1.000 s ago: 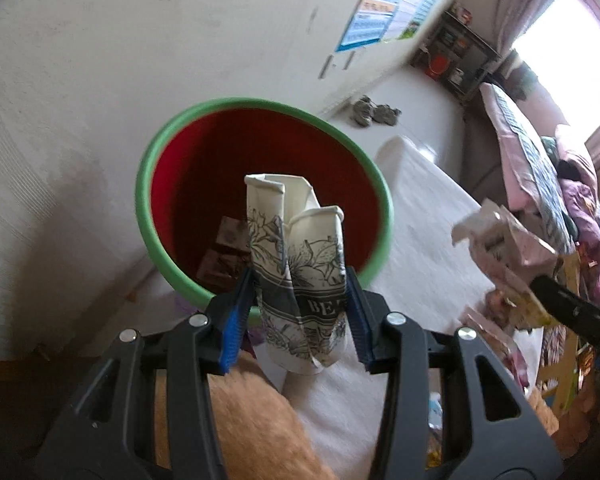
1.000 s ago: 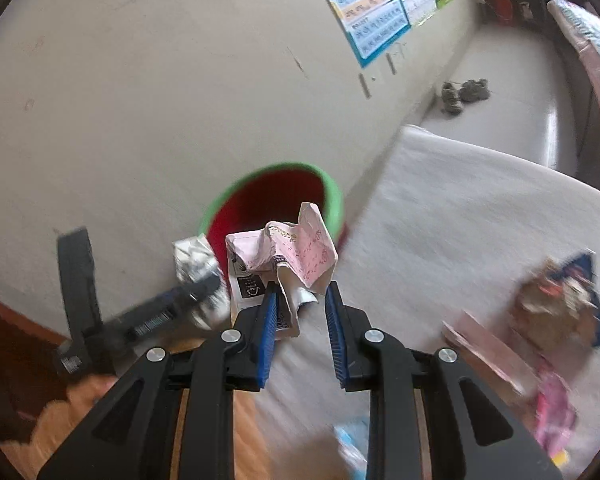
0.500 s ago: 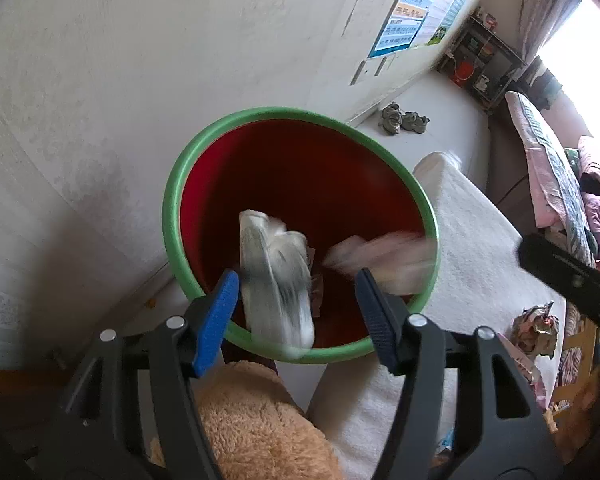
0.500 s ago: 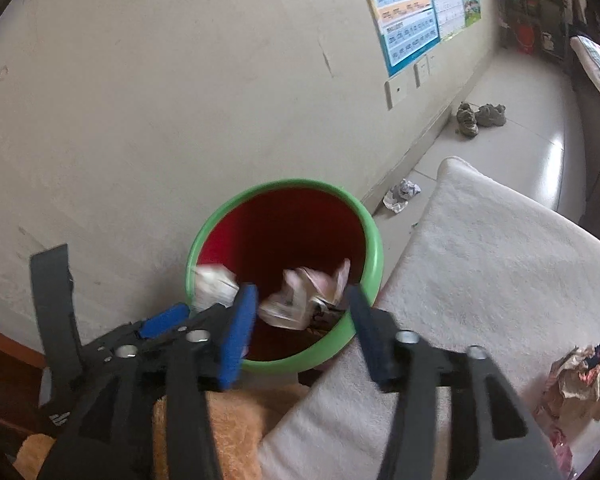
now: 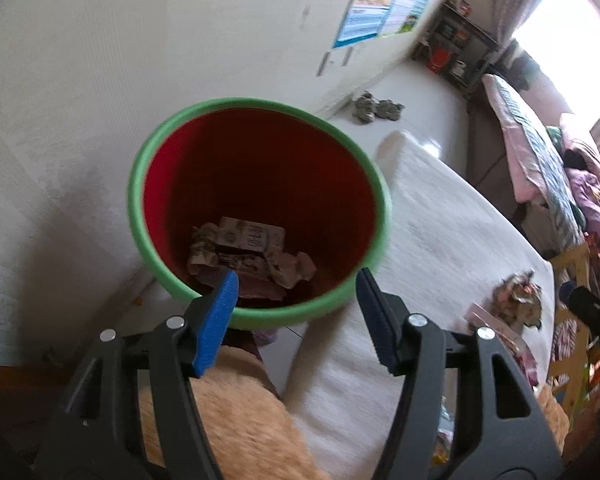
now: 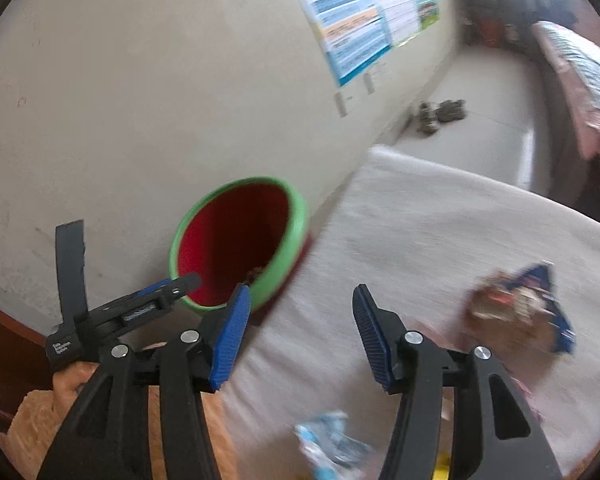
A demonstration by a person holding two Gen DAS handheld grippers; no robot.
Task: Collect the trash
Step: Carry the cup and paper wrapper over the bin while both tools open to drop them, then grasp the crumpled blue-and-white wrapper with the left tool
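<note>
A red bin with a green rim (image 5: 148, 160) stands against the wall beside a white bed; it also shows in the right wrist view (image 6: 296, 216). Crumpled paper trash (image 5: 252, 252) lies at its bottom. My left gripper (image 5: 296, 284) is open and empty just above the bin's near rim. My right gripper (image 6: 300, 300) is open and empty over the bed edge, right of the bin. The left gripper shows in the right wrist view (image 6: 168, 288). A crumpled wrapper (image 6: 516, 312) lies on the bed, also in the left wrist view (image 5: 516, 296).
A pink packet (image 5: 496, 328) and a blue-white wrapper (image 6: 332, 440) lie on the white bed cover (image 5: 440, 220). An orange plush (image 5: 236, 420) sits below the grippers. Shoes (image 5: 376, 106) lie on the floor by the wall. Another bed (image 5: 540, 148) stands at the far right.
Both grippers opened and let go of their paper trash, which fell into the bin. The right gripper then swung right, away from the bin toward the bed.
</note>
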